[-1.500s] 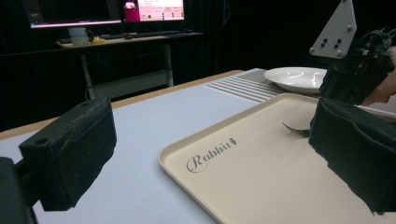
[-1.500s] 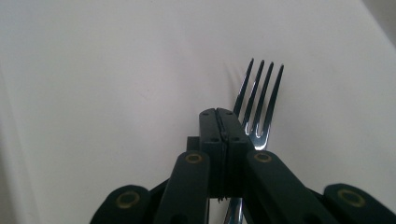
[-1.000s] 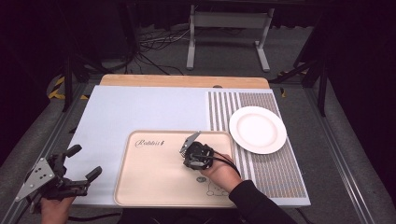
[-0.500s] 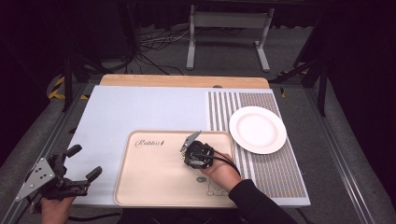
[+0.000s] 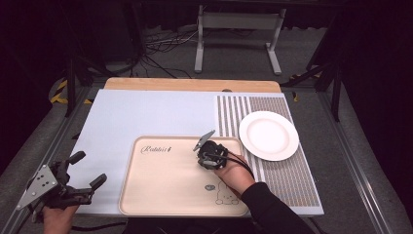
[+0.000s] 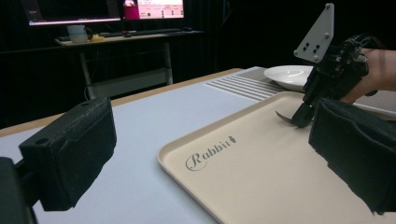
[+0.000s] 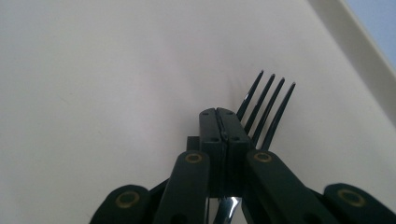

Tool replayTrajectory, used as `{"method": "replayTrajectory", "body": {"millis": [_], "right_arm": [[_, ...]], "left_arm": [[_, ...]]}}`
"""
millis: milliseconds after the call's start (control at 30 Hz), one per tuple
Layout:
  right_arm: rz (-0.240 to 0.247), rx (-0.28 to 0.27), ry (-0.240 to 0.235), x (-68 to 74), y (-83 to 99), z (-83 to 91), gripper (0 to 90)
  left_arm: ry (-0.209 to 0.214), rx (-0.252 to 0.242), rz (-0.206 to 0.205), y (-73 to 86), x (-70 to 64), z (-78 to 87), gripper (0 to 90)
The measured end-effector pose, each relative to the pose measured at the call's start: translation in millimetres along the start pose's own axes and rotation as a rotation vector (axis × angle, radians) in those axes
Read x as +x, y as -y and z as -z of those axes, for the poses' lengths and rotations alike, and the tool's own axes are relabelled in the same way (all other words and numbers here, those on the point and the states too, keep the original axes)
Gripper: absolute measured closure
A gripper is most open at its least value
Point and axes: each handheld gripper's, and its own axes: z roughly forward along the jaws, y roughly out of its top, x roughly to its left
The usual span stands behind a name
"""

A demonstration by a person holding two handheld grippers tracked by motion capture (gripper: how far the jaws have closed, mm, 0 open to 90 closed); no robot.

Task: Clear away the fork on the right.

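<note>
- Dark floor with cables and a metal stand lies beyond the bench (image 5: 146, 117), whose pale blue mat carries a beige tray (image 5: 160, 185) and a striped mat with a white plate (image 5: 269, 135).
- Much of the fork (image 7: 264, 109) is hidden: in the right gripper view four dark tines stick out past the jaws, and the handle cannot be seen.
- Right gripper (image 5: 207, 146) is over the tray's far right part, its jaws pressed together; the fork lies just beside and under them, and whether they pinch it is hard to tell.
- From the left gripper view, the fork's curved dark tip (image 6: 284, 119) touches the tray surface below that gripper (image 6: 303, 114).
- Left gripper (image 5: 87, 170) hovers at the bench's near left corner, jaws wide apart, holding nothing.
- Plate sits just right of the tray, apart from the fork.
- Tray bears the word "Rabbit" and a small rabbit drawing.
</note>
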Motion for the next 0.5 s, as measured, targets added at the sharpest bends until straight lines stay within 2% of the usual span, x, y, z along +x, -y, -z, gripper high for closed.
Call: {"method": "replayTrajectory", "body": {"millis": [300, 500], "right_arm": [[-0.031, 0.007, 0.035, -15.7, 7.9, 4.2, 90.0], [-0.072, 0.013, 0.059, -26.0, 15.0, 8.1, 90.0]], "left_arm": [[0.0, 0.001, 0.0, 0.1, -0.2, -0.3, 1.4], [0.0, 0.0, 0.003, 0.3, -0.4, -0.7, 1.4]]}}
